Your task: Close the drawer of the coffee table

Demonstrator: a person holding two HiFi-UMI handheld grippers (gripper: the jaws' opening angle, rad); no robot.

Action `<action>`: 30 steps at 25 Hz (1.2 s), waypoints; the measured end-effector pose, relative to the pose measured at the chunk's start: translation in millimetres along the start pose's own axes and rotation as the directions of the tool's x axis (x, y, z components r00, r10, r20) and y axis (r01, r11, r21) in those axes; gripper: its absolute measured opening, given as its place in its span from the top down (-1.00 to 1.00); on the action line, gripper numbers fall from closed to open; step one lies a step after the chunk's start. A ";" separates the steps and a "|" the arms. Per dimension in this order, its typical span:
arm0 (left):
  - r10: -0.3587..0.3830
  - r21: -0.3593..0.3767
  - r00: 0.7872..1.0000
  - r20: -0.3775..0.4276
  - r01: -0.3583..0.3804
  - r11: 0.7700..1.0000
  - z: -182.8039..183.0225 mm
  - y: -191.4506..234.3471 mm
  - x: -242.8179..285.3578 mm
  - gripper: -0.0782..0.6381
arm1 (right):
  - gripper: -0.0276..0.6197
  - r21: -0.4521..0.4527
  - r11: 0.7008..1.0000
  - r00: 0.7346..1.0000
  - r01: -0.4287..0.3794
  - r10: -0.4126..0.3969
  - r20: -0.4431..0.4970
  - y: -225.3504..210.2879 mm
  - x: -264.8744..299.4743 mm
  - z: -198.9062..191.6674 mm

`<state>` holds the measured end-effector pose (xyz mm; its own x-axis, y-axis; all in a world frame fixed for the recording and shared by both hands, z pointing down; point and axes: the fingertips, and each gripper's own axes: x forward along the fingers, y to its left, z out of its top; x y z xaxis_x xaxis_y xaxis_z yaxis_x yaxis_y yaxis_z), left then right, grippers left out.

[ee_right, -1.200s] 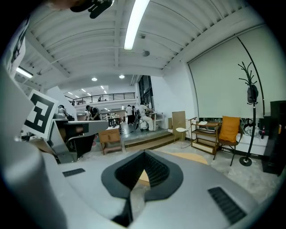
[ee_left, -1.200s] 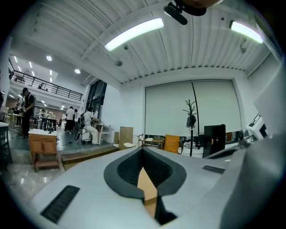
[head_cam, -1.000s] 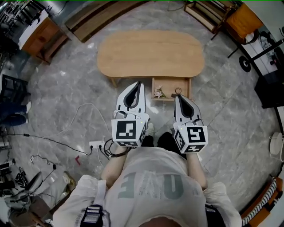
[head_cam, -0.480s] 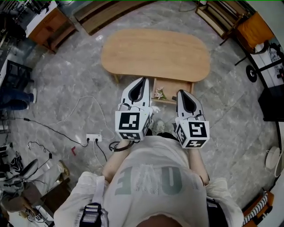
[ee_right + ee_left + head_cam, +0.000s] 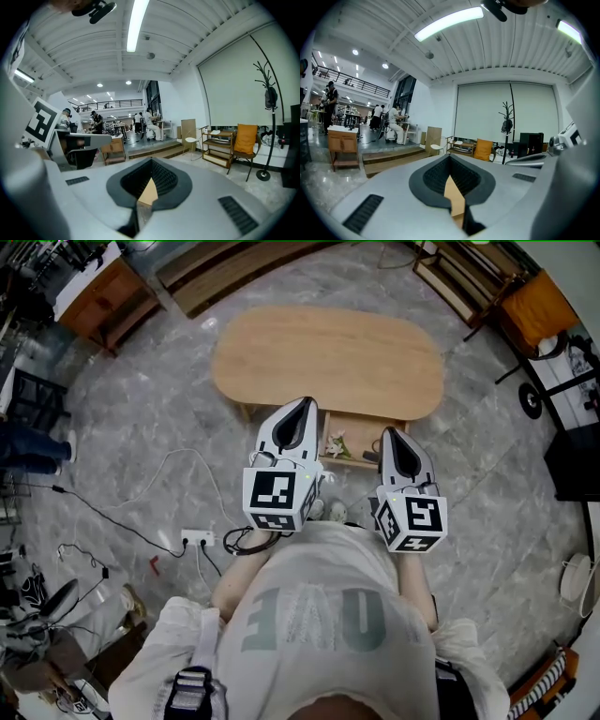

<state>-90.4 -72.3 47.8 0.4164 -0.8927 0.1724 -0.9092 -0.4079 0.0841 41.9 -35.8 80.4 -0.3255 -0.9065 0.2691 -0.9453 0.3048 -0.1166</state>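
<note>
Nearest, along the bottom of the head view, a pale T-shirt (image 5: 309, 624) and two forearms stretched forward. On the grey marbled floor (image 5: 141, 446) off to the left of the body, a white power strip (image 5: 197, 538) with loose cables trailing away.

Just ahead of the chest, the left gripper (image 5: 302, 407) and the right gripper (image 5: 388, 434), side by side, marker cubes toward the body, noses aimed at the coffee table (image 5: 328, 357). In the left gripper view, jaws pressed together, nothing gripped, only a sliver of tan wood showing through the slit between the dark pads. In the right gripper view, the same: jaws closed tight and empty.

Next, the drawer (image 5: 361, 427), open, pulled out from the near long edge of the tabletop, toward its right end. Inside, by the left wall, a small pale object (image 5: 336, 440), too small to identify. Left gripper's nose just beside the drawer's left wall, overlapping the tabletop's near edge; right gripper's nose over the drawer's near right corner. Contact with the wood impossible to judge in either case.

Beyond the drawer, the oval wooden tabletop.

Farthest, low wooden steps (image 5: 234, 268) behind the far edge, a wooden cabinet (image 5: 94, 301) at upper left, an orange chair (image 5: 530, 282) at upper right, and, in the right gripper view, a coat stand (image 5: 268, 101) against a white wall.
</note>
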 end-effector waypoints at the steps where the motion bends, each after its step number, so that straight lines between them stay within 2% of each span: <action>1: -0.001 0.002 1.000 -0.002 0.001 1.000 -0.3 0.1 2.7 0.76 | 0.90 0.004 1.000 1.000 0.001 -0.001 0.009 -2.5 1.6 2.3; 4: -0.015 0.001 1.000 -0.016 0.015 1.000 -6.6 3.4 12.3 0.76 | 0.90 0.010 1.000 1.000 0.004 -0.004 0.020 -7.9 10.5 3.4; 10: -0.056 0.015 0.996 -0.075 0.058 0.998 -35.4 1.2 44.3 0.76 | 0.90 0.006 1.000 1.000 -0.013 0.013 -0.019 -28.0 37.6 -12.3; 14: -0.082 0.029 0.991 -0.103 0.085 0.996 -74.0 3.5 79.6 0.76 | 0.90 -0.028 0.999 0.998 -0.041 0.039 -0.040 -45.3 72.5 -40.2; 19: -0.087 0.054 0.991 -0.106 0.093 0.994 -137.2 12.2 107.6 0.76 | 0.90 -0.046 0.997 0.995 -0.065 0.062 -0.072 -56.0 108.1 -101.7; 24: -0.057 -0.032 0.985 -0.161 0.052 0.998 -234.2 23.5 128.3 0.76 | 0.90 -0.071 0.995 0.984 -0.075 0.063 -0.165 -66.6 134.0 -196.2; 27: -0.062 -0.032 0.979 -0.192 0.057 0.998 -288.7 22.8 130.2 0.76 | 0.90 -0.067 0.995 0.976 -0.072 0.056 -0.209 -69.0 139.6 -252.1; 30: -0.038 -0.051 0.977 -0.212 0.028 0.998 -331.5 25.1 131.4 0.76 | 0.90 -0.063 0.995 0.968 -0.077 0.060 -0.245 -68.3 144.7 -297.6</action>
<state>-56.9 -136.2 397.9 0.4427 -0.8156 0.3727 -0.8956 -0.4226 0.1389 52.3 -100.9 411.9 -0.3773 -0.7874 0.4875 -0.9168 0.3918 -0.0767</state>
